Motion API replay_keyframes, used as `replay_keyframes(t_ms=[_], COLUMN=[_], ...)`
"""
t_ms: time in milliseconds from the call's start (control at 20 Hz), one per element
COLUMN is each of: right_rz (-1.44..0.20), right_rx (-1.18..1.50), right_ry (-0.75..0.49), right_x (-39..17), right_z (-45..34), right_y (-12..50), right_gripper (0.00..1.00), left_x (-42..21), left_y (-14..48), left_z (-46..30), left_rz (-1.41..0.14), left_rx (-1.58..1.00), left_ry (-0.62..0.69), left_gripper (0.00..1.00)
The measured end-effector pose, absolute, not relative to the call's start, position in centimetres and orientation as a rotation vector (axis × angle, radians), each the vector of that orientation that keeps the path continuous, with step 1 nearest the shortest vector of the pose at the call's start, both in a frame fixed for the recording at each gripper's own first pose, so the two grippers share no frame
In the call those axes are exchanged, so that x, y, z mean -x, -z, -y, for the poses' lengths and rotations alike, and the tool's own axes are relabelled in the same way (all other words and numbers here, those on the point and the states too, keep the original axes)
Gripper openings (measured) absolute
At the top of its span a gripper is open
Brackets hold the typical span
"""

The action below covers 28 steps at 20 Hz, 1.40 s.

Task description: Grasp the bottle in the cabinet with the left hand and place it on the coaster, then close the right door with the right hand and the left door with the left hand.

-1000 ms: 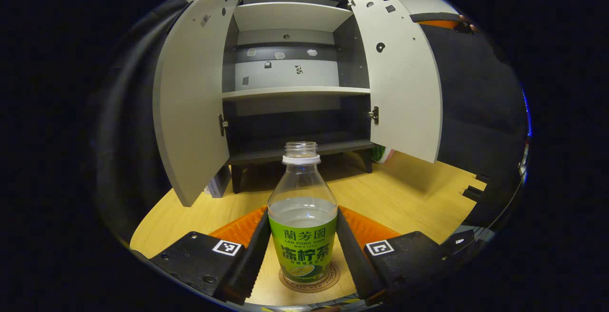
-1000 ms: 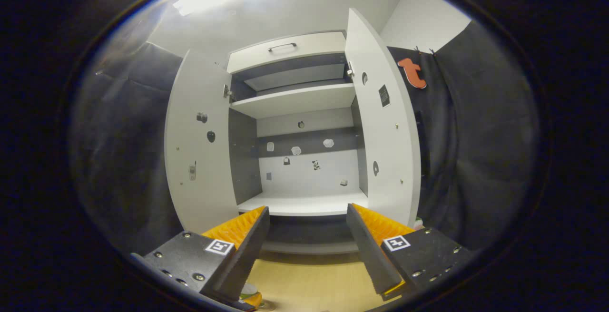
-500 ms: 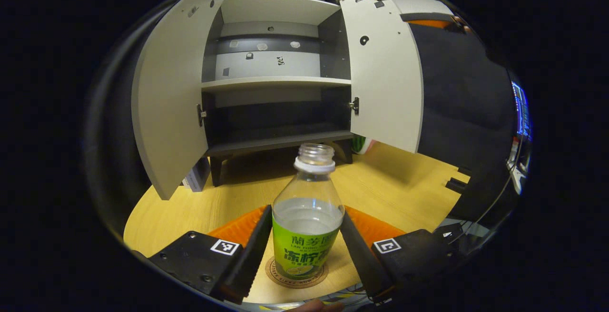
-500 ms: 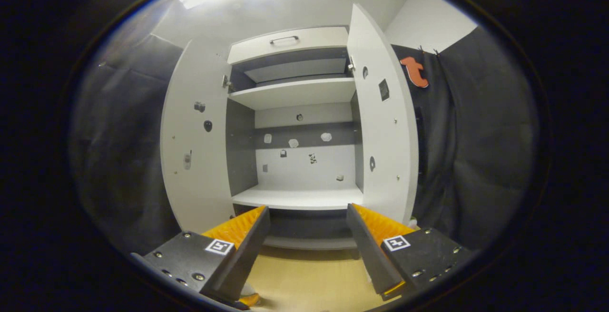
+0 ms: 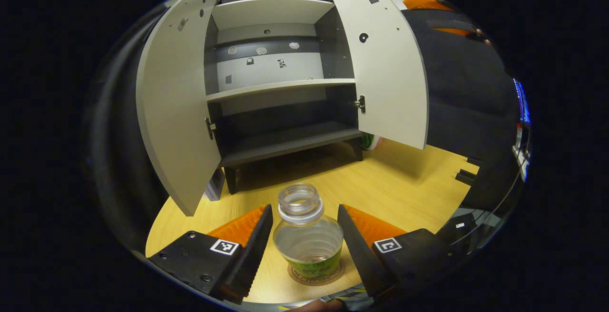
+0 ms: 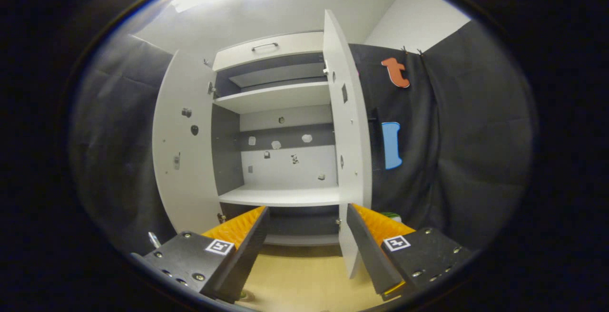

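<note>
Left tool (image 5: 304,236) spread, straddling the bottle (image 5: 308,240) upright on the coaster (image 5: 316,276), fingers apart from it.

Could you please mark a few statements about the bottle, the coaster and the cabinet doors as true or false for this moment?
1. The bottle stands on the coaster. True.
2. The bottle has a cap on. False: its mouth is open.
3. Both cabinet doors are shut. False: the left door and right door stand open.
4. The left gripper is open, its fingers on either side of the bottle. True.
5. The right gripper is clamped on the right door. False: it is open, holding nothing.
</note>
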State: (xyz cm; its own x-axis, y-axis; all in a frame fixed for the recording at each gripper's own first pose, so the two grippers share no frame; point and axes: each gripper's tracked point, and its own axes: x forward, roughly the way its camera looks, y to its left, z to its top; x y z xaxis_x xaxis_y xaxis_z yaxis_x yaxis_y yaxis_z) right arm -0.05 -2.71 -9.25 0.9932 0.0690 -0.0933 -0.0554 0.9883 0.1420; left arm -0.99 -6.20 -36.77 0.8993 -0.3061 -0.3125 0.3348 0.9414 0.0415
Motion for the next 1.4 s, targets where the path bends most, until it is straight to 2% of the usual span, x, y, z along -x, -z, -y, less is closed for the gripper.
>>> replay_keyframes(t_ms=[450, 550, 650, 900, 950, 1100, 1300, 1400], right_rz=[-0.049, -0.033, -0.026, -0.036, -0.042, -0.063, -0.096, -0.103], right_rx=[-0.117, -0.127, -0.119, -0.017, -0.007, 0.012, -0.032, -0.041], right_ry=[0.032, 0.054, 0.070, 0.107, 0.107, 0.123, 0.071, 0.089], right_x=[-0.5, -1.4, -2.1, -5.2, -6.0, -8.6, -11.2, -12.4], right_z=[12.6, 15.1, 17.3, 22.6, 23.3, 25.4, 24.4, 24.4], right_y=[7.3, 6.3, 5.6, 4.7, 4.6, 4.9, 5.6, 5.2], right_gripper=[0.98, 0.98, 0.98, 0.98, 1.00, 0.98, 0.98, 0.98], left_x=[-0.4, -1.2, -1.5, -1.9, -1.9, -1.7, -1.8, -1.6], left_y=[22.0, 19.0, 16.9, 12.3, 11.2, 7.7, 4.3, 2.5], left_z=[8.1, 7.4, 7.7, 6.8, 6.4, 5.1, 3.0, 2.1], left_rz=[-0.139, -0.092, -0.082, -0.064, -0.053, -0.029, -0.006, 0.012], left_rx=[0.015, 0.013, 0.017, -0.001, -0.014, -0.041, -0.018, 0.019], left_ry=[0.328, 0.283, 0.282, 0.273, 0.267, 0.252, 0.219, 0.212], left_gripper=[0.89, 0.92, 0.98, 0.98, 0.98, 0.98, 0.98, 1.00])
